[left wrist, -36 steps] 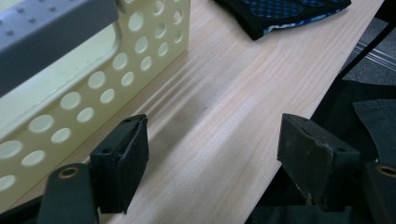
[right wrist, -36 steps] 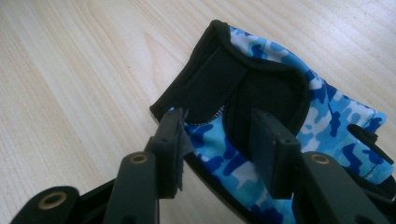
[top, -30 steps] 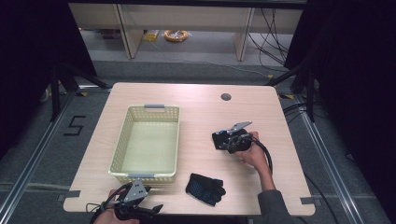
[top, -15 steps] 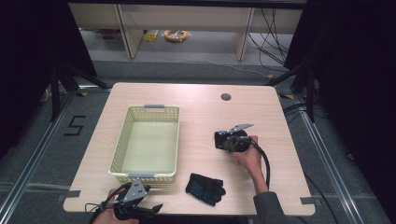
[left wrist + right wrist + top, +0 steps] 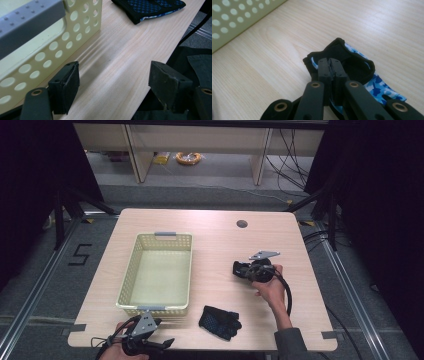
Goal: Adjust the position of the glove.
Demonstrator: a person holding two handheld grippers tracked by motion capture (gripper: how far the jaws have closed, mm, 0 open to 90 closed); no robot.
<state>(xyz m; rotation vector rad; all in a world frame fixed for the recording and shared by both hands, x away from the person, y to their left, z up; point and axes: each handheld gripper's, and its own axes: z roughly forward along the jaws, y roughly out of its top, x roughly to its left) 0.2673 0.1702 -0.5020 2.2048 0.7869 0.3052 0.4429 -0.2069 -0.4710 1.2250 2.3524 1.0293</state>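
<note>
A black glove with blue camouflage lining (image 5: 359,68) is pinched at its cuff by my right gripper (image 5: 331,65), whose jaws are shut on the fabric. In the high view that gripper (image 5: 242,269) is right of the table's middle, and the glove (image 5: 237,268) is a dark bundle at its tip. A second black glove with a blue pattern (image 5: 220,321) lies flat near the front edge, also seen in the left gripper view (image 5: 150,7). My left gripper (image 5: 113,75) rests at the front left edge (image 5: 162,332), open, with only bare wood between its pads.
A pale yellow perforated basket (image 5: 129,275) with grey handles stands left of centre, its wall (image 5: 50,50) close beside my left gripper. A round cable hole (image 5: 242,224) sits near the far edge. Bare wood (image 5: 215,245) separates the basket from my right gripper.
My right gripper has shifted slightly and risen a little with the glove in its jaws. The left gripper has stayed where it was.
</note>
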